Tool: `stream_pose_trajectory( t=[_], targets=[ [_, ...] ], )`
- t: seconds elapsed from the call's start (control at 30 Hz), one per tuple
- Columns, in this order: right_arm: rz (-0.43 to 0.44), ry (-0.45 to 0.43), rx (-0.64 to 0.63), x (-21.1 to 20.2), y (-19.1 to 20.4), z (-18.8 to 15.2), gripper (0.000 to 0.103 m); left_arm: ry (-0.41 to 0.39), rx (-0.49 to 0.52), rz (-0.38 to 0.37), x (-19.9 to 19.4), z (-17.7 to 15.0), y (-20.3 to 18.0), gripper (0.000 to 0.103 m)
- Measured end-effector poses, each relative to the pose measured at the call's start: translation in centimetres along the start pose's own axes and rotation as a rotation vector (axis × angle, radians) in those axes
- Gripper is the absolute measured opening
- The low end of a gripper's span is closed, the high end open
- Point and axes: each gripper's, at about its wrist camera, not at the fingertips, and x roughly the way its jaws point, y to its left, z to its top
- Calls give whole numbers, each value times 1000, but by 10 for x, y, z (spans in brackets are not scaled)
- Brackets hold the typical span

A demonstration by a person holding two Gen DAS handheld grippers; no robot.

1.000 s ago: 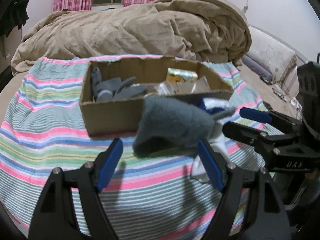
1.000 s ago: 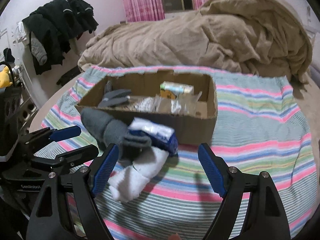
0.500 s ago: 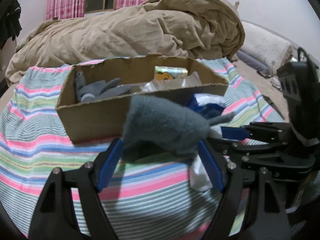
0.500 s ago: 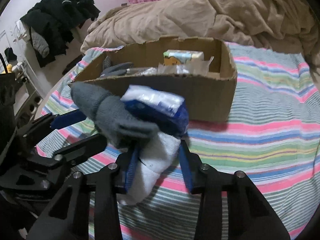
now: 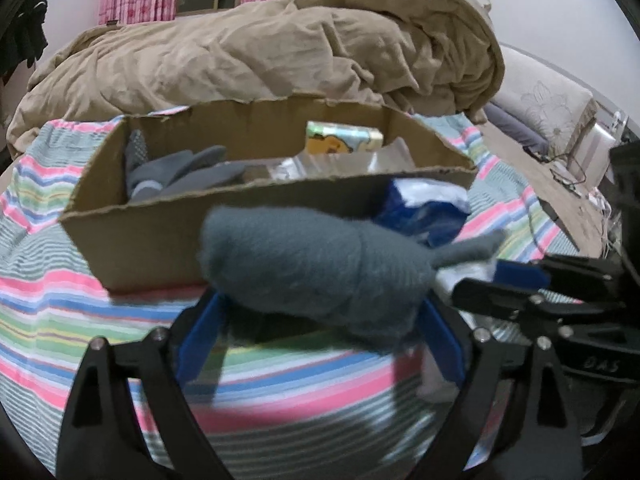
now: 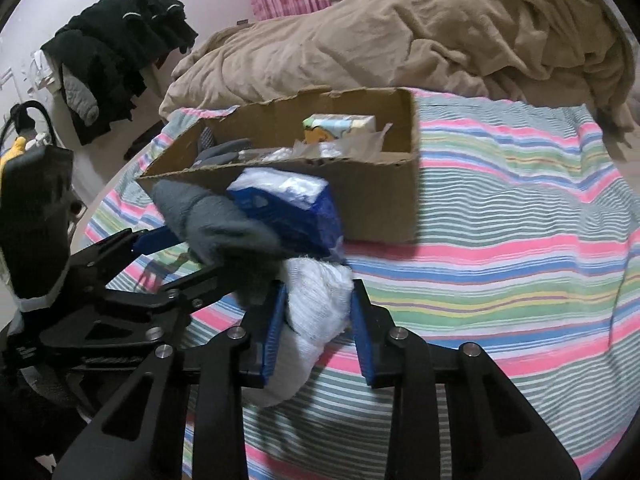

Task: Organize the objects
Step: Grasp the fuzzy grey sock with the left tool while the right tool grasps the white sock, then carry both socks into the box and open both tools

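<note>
A grey sock [image 5: 312, 268] lies across my left gripper [image 5: 320, 332], whose blue pads sit at its two ends; the jaws are still wide. My right gripper [image 6: 316, 320] is shut on a white sock [image 6: 316, 312], with a blue-and-white packet [image 6: 288, 208] lying on top of it. The grey sock also shows in the right wrist view [image 6: 208, 224], beside the packet. A cardboard box [image 5: 168, 236] stands just beyond on the striped sheet, holding grey socks [image 5: 180, 172], clear bags and a yellow-green pack [image 5: 340, 140].
A striped sheet [image 6: 520, 240] covers the bed. A rumpled tan duvet [image 5: 260, 52] is heaped behind the box. Dark clothes [image 6: 116, 52] hang at the left wall. A pillow [image 5: 548, 100] and cables lie at the right.
My right gripper has closed on the white sock and lifted the bundle toward the box. My left gripper has moved in around the grey sock.
</note>
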Motion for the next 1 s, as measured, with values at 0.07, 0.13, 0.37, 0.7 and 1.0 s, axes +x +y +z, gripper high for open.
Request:
stream_pose_trajectory(
  t=[0.07, 0.13, 0.37, 0.7, 1.0],
  targets=[
    [-10, -7, 2, -3, -3, -1, 33, -4, 20, 24, 3, 1, -4, 87],
    [-18, -16, 5, -6, -7, -1, 33, -1, 33, 30, 4, 1, -7, 75],
    [-27, -49, 20, -19, -13, 0, 33, -8, -5, -26, -8, -2, -2, 48],
    [-28, -116, 0, -35, -7, 7, 33, -69, 1, -51, -53, -12, -2, 45],
    [-44, -197, 11, -54, -5, 24, 32, -189, 44, -40, -93, 0, -6, 45]
  ],
)
